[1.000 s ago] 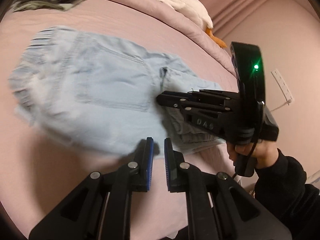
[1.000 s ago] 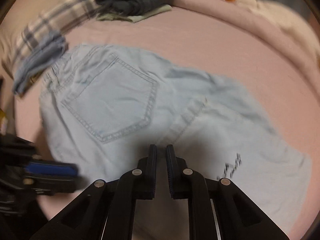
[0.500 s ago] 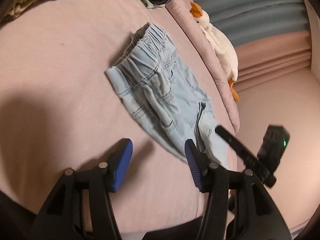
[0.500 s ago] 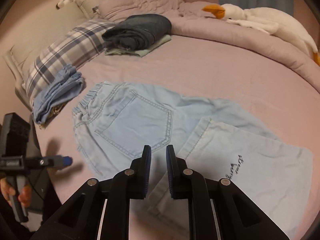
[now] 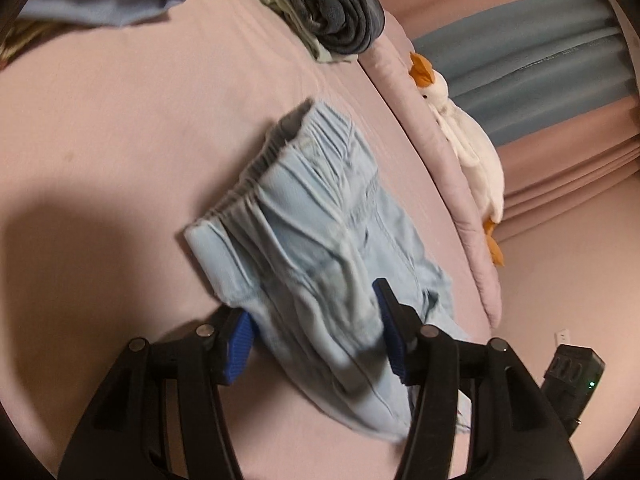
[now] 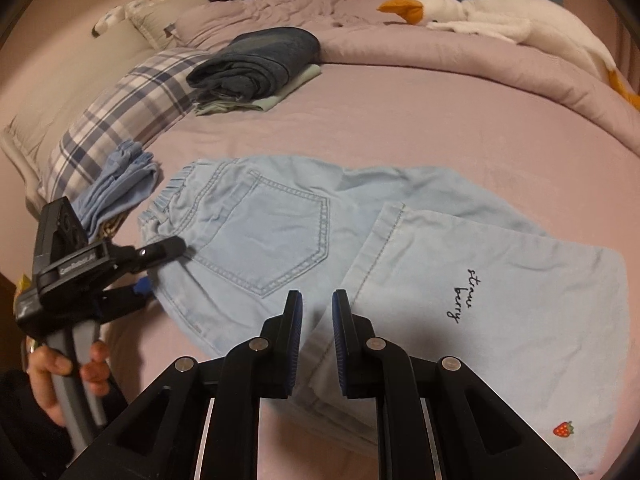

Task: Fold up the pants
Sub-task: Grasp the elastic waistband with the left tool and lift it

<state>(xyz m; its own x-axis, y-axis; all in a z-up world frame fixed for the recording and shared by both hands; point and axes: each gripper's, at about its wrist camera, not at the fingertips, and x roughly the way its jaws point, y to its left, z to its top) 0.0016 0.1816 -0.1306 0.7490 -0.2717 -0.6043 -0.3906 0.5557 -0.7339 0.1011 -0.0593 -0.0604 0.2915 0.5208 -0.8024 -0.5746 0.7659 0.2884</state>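
Note:
Light blue denim pants (image 6: pixel 280 236) lie on the pink bed, back pocket up, with the legs folded back over the seat so a hem and black embroidered writing show at the right. In the left wrist view the pants (image 5: pixel 320 248) run away from me, elastic waistband at the far end. My left gripper (image 5: pixel 316 340) is open, its jaws either side of the waist end's near edge; it also shows in the right wrist view (image 6: pixel 160 268). My right gripper (image 6: pixel 316 332) is slightly open and empty, just above the folded leg's hem.
Folded dark jeans on a pale green garment (image 6: pixel 260 68) lie further back. A plaid pillow (image 6: pixel 120 120) and a folded blue garment (image 6: pixel 120 188) are at the left. A white goose plush (image 6: pixel 500 12) lies on the rolled quilt (image 6: pixel 420 52) along the back.
The left gripper has opened wide and moved in onto the waist end of the pants. The right gripper has opened slightly and drawn closer to the folded leg.

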